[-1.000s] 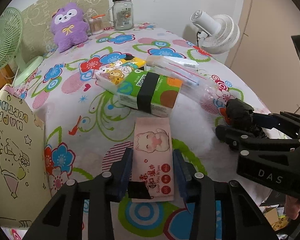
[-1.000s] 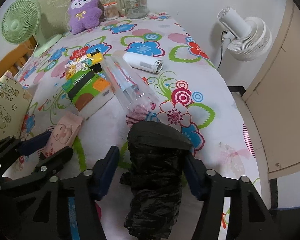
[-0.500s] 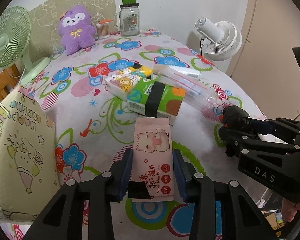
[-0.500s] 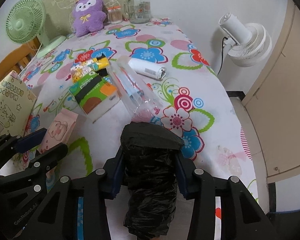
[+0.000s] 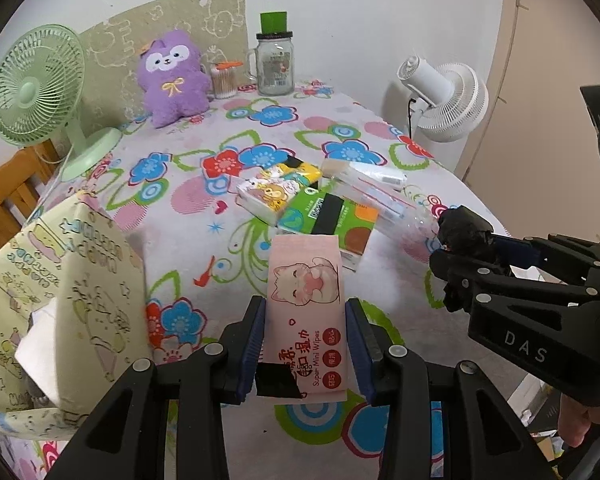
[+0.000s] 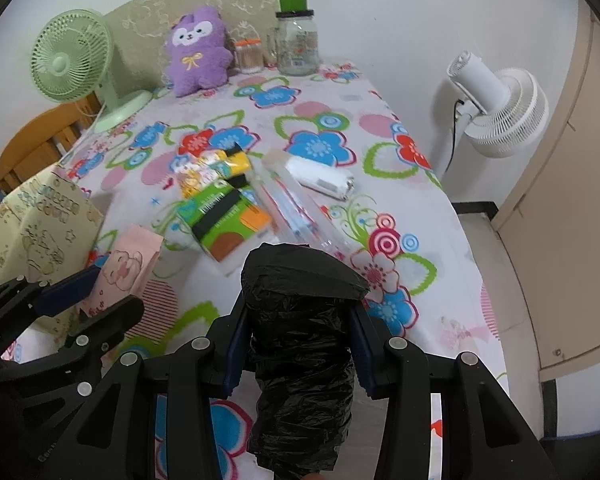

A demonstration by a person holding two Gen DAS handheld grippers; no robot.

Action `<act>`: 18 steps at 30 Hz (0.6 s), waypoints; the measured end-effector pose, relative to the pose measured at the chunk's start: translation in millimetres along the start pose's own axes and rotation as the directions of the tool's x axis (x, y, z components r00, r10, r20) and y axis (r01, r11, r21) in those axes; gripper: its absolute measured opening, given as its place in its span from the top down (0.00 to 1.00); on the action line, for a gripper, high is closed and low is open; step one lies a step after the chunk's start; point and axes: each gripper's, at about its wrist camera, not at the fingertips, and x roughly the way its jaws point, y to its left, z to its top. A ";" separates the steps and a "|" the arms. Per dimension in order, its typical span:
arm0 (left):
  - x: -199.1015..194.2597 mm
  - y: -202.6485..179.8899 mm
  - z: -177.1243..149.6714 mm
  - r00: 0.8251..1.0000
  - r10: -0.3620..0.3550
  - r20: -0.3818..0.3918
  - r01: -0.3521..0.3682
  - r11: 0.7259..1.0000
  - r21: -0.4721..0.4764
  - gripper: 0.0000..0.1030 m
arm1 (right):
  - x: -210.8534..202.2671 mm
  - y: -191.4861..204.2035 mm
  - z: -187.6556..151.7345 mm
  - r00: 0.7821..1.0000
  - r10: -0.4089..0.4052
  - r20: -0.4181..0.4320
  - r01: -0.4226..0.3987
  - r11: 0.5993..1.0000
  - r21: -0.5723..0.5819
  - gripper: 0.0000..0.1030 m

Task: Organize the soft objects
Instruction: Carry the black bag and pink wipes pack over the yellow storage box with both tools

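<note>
Left gripper, narrowly closed, clamps the light, pliant pink wet-wipe pack by its long edges between its fingers; right gripper likewise squeezes a crinkly, compressible black plastic-bag roll at mid-length.

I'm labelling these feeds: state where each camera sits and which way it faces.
Left wrist: on the left gripper, facing down-forward across the floral table; it clamps the pink wipes pack, right gripper at right.
Right wrist: on the right gripper, same heading, clamping the black bag roll.
Shared: purple plush, green tissue pack.
</note>
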 end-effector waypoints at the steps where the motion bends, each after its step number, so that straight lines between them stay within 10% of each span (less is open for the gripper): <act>1: -1.3 1.5 0.9 1.000 0.002 0.003 -0.002 1.000 -0.003 0.60 | -2.2 2.2 1.9 1.000 0.002 0.006 -0.002 1.000 -0.004 0.54; 18: -35.5 32.8 10.2 0.995 0.065 0.073 -0.061 0.996 -0.059 0.60 | -34.7 46.9 35.8 0.993 0.062 0.104 -0.053 0.995 -0.085 0.54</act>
